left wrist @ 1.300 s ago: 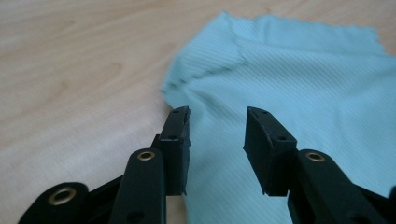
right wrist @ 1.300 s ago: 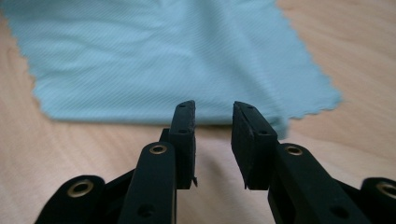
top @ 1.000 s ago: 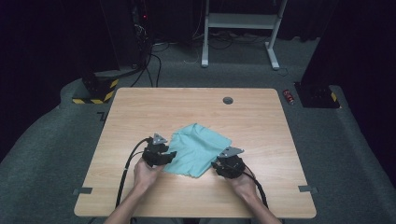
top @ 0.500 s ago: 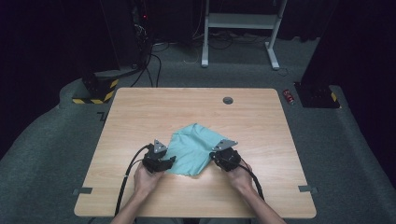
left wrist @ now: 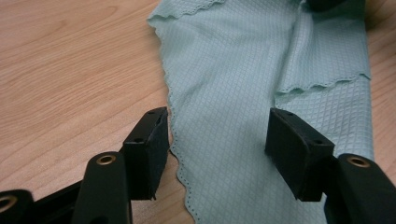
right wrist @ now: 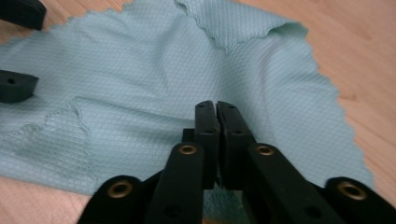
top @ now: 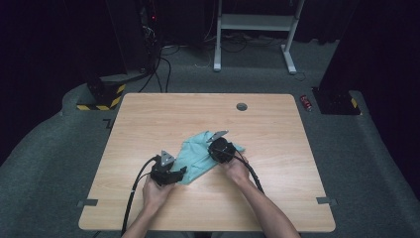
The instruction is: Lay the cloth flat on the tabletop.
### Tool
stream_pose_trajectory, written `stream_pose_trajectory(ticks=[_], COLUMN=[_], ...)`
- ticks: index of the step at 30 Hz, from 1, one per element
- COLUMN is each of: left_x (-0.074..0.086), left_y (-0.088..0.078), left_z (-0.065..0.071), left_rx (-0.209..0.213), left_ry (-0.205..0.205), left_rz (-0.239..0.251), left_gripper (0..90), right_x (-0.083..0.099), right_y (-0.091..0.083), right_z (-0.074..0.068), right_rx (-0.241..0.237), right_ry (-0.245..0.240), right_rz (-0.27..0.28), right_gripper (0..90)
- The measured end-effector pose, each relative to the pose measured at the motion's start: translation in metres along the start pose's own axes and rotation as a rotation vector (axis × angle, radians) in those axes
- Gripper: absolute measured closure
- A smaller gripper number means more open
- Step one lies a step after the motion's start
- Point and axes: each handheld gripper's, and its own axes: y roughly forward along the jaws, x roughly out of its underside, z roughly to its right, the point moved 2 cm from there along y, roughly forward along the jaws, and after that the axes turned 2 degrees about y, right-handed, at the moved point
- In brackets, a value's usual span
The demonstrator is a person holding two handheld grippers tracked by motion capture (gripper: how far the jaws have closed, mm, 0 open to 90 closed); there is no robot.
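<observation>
One teal cloth [top: 200, 153], rumpled, lies on the surface [top: 277, 139] between both tongs. Left tongs [left wrist: 217, 135]: jaws wide, straddling its near scalloped edge. Right tongs [right wrist: 216, 122]: jaws pressed together over the cloth; whether fabric is pinched cannot be told.

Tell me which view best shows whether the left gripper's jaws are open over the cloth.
The left gripper view: the left gripper has its jaws spread wide over the teal cloth. The high view shows that gripper small at the cloth's near edge, jaws unreadable. The right gripper view catches two black pads at its left edge.
</observation>
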Motion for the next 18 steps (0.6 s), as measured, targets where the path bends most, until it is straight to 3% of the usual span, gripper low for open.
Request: stream_pose_trajectory(ticks=[3, 5, 9, 18], left_x=[0.0, 0.0, -0.001, -0.002], left_y=[0.0, 0.0, 0.002, 0.003], left_z=[0.0, 0.0, 0.001, 0.001], left_rx=[-0.002, -0.003, -0.013, -0.02], left_ry=[-0.003, -0.004, -0.015, -0.025], left_rz=[-0.001, -0.001, 0.001, 0.0], left_gripper=[38.9, 38.7, 38.6, 38.6], right_x=[0.002, 0.005, 0.02, 0.032], right_y=[-0.015, -0.032, -0.05, -0.026], right_z=[-0.001, -0.002, -0.011, -0.036], right_rx=[-0.019, -0.02, -0.031, -0.103], right_ry=[0.037, 0.03, -0.012, -0.025], right_rz=[0.08, 0.128, 0.145, 0.112], right_gripper=[76.7, 76.5, 76.8, 74.6])
